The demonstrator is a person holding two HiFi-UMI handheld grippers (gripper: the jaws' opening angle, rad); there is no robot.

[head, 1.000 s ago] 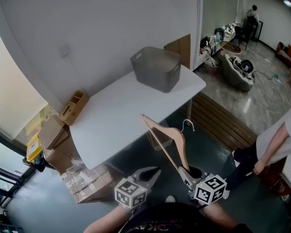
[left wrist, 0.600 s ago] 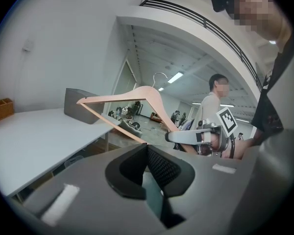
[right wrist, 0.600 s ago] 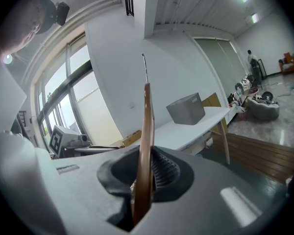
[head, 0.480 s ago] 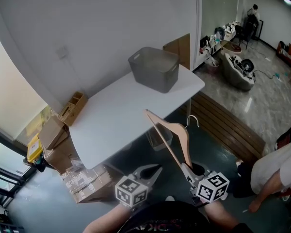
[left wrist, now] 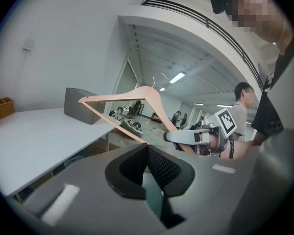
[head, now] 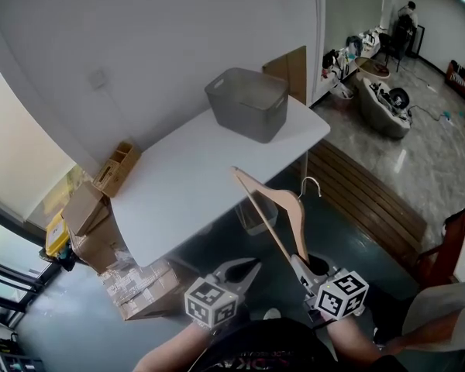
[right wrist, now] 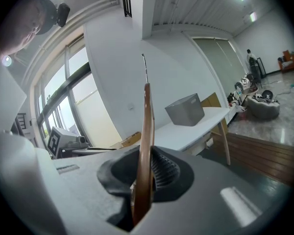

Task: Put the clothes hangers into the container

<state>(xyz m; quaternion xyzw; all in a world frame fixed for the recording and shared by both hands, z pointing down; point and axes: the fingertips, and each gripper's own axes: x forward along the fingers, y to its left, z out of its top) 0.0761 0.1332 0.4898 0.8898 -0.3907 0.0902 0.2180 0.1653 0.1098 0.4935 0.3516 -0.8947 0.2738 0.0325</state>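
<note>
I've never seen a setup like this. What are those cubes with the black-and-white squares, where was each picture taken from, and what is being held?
There is no robot here. A person holds a two-jaw gripper in each hand, and the marker cubes are part of those grippers. The head view comes from a camera on the person's head, looking steeply down. The left and right gripper views come from a camera riding on each gripper, looking along its jaws.

The right gripper is clamped on a light wooden clothes hanger with a metal hook, which sticks up from its jaws. The left gripper looks closed and holds nothing.

Ahead stands a white table. The only thing on it is a grey plastic bin with handle cut-outs, near its far end. That is where the hanger should go.
</note>
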